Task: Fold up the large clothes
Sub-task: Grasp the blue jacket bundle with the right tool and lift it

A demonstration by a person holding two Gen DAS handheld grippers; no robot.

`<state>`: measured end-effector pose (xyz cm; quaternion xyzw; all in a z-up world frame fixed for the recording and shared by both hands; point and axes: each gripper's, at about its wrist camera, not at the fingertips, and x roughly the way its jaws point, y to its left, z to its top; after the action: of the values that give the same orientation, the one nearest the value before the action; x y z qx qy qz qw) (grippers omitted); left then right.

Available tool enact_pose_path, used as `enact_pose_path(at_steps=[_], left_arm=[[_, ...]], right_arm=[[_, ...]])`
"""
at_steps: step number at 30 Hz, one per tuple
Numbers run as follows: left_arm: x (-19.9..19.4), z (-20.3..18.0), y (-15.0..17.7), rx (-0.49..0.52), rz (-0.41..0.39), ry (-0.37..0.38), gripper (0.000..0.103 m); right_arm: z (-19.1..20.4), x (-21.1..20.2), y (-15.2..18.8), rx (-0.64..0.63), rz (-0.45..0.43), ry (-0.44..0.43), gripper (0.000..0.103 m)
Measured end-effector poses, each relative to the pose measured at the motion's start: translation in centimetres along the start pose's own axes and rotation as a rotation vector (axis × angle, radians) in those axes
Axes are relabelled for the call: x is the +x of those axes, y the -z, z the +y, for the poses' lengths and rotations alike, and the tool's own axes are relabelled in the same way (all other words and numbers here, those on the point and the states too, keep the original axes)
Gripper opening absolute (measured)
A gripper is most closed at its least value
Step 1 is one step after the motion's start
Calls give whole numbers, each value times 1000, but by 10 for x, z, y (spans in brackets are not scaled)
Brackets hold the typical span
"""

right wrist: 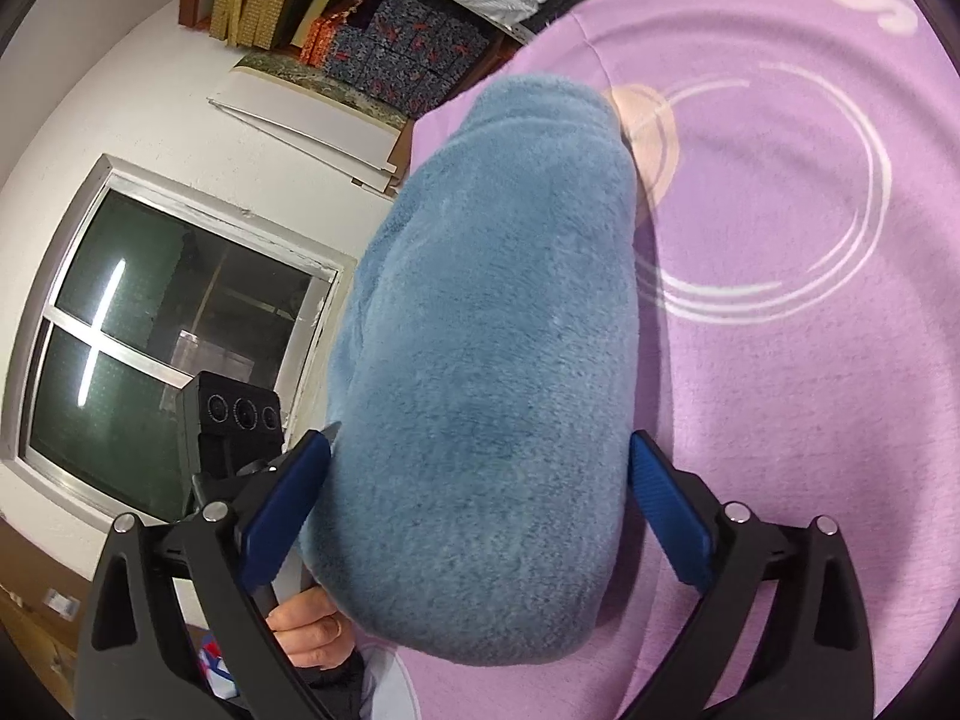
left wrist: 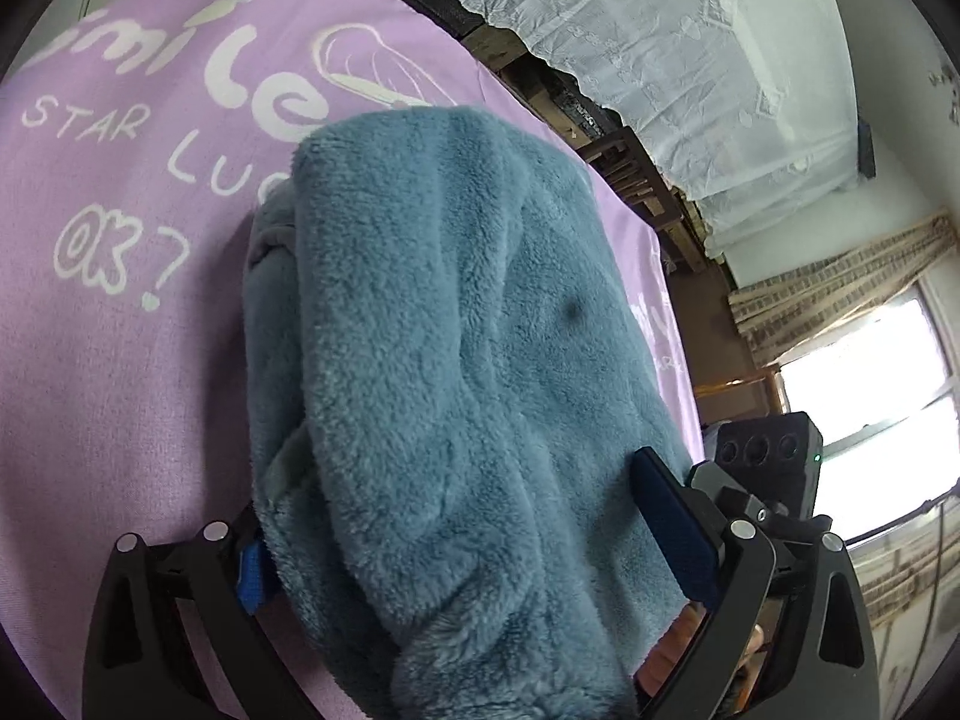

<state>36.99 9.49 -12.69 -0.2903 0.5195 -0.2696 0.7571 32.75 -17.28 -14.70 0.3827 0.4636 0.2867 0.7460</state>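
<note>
A thick blue fleece garment (left wrist: 456, 360) lies bunched in a folded roll on a lilac printed sheet (left wrist: 120, 360). My left gripper (left wrist: 450, 486) straddles its near end with jaws wide. The right pad (left wrist: 672, 534) shows its bare face and the left pad (left wrist: 249, 570) is half buried in fleece. In the right wrist view the same fleece garment (right wrist: 492, 360) sits between the wide fingers of my right gripper (right wrist: 480, 438). Its left pad (right wrist: 288, 510) brushes the pile and its right pad (right wrist: 666, 516) stands just clear. Neither gripper pinches the cloth.
The lilac sheet (right wrist: 780, 390) covers the bed. The other gripper's camera block (left wrist: 774, 450) (right wrist: 240, 420) sits close beside the garment, with a hand (right wrist: 312, 630) under it. A lace curtain (left wrist: 690, 60), a window (right wrist: 168, 348) and stacked boxes (right wrist: 384, 42) ring the bed.
</note>
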Motion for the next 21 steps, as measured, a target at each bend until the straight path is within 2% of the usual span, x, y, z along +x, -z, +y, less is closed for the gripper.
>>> enact_pose_path(at_steps=[6, 11, 14, 16, 21], left_arm=[[1, -6, 2, 43, -2, -18, 99], [5, -1, -4, 19, 2, -16, 100], [4, 1, -1, 5, -30, -7, 100], [-2, 5, 10, 8, -97, 23, 100], [-2, 3, 13, 19, -91, 24, 100]], right_arm=[[1, 1, 0, 3, -13, 6, 95], [4, 5, -3, -12, -21, 26, 95], [8, 12, -4, -48, -16, 62, 97], [12, 15, -3, -78, -16, 94, 98], [17, 14, 3, -123, -76, 117, 98]])
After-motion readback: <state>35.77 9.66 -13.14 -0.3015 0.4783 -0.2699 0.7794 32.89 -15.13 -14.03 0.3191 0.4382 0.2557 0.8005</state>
